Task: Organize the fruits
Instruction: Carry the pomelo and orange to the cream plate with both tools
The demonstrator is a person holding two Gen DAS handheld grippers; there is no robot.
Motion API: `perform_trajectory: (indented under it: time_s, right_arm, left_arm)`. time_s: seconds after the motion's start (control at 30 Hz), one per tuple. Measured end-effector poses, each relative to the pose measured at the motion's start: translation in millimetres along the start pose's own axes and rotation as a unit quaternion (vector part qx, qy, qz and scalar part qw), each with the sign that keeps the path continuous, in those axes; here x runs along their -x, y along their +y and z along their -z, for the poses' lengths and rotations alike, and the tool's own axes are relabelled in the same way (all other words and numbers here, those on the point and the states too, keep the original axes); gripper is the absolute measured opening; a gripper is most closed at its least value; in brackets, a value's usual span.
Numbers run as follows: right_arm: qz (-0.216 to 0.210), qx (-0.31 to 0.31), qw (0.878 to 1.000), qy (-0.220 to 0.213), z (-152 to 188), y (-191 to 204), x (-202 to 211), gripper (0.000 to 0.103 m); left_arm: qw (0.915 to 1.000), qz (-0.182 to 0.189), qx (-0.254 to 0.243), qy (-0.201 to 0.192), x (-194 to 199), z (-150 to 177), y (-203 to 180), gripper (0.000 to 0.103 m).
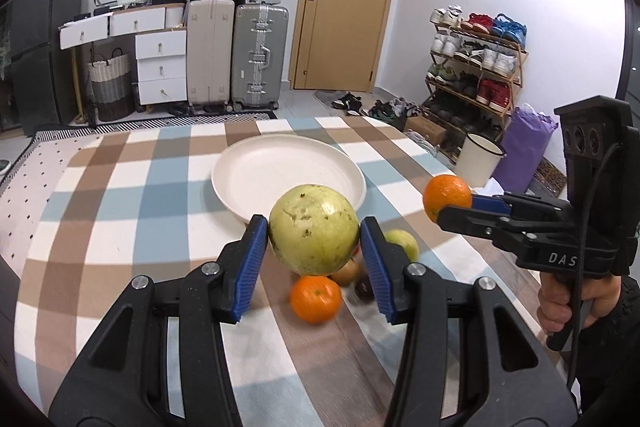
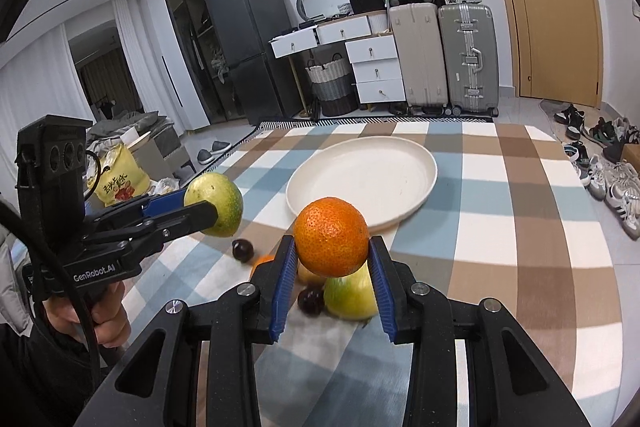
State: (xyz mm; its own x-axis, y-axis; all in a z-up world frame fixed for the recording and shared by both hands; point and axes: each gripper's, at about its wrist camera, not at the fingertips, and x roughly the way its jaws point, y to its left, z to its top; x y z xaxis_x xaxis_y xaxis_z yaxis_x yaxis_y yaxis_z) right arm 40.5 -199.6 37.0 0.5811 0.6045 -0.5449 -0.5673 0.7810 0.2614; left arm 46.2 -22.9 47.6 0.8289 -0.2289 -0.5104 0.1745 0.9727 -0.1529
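Left gripper (image 1: 314, 255) is clamped on the green guava (image 1: 314, 229), right gripper (image 2: 332, 283) on an orange (image 2: 331, 237), both lifted off the bench (image 1: 120, 203). The plate (image 1: 256, 167) lies at 12 o'clock w/ the left gripper slightly nearer.

Both our grippers are the same chunky matte-black plastic build. The left gripper (image 1: 314, 239) and the right gripper (image 2: 332, 267) each have two long black fingers faced with ribbed blue pads (image 1: 252, 263), plus triangular cutouts in the arms and round silver screw heads (image 1: 142, 283) at the pivots. Seen from the side, there's a pistol-style handle wrapped by our hand (image 2: 96, 319) and a boxy black camera block (image 2: 52, 147) on top with three round lenses in a row. A black cable (image 1: 580, 267) loops down from that block. White lettering on the side reads "GenRobot.AI" (image 2: 94, 273), and our sleeve (image 1: 616, 339) is dark.
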Motion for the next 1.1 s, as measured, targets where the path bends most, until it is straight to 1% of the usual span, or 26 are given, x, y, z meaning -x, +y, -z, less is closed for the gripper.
perform_trajectory:
  time_s: [0.2, 0.47, 0.67, 0.87, 1.1]
  right_arm:
    - [0.002, -0.007, 1.000, -0.010, -13, -7, -5, 0.036]
    - [0.004, -0.019, 1.000, -0.024, -27, -15, -21, 0.036]
    - [0.003, -0.021, 1.000, -0.017, -35, -17, -41, 0.036]
    - [0.011, -0.020, 1.000, -0.008, -42, -23, -64, 0.036]
    - [0.017, -0.024, 1.000, 0.005, -47, -33, -86, 0.036]
  left_arm:
    - [0.9999, -0.013, 0.003, -0.008, -12, -15, 9, 0.045]
    - [0.9997, -0.020, 0.010, -0.002, -44, -27, 21, 0.045]
    - [0.9995, -0.028, 0.014, 0.000, -67, -32, 30, 0.045]
    - [0.9995, -0.028, 0.016, 0.000, -89, -36, 37, 0.045]
    - [0.9993, -0.033, 0.015, 0.012, -117, -37, 45, 0.045]
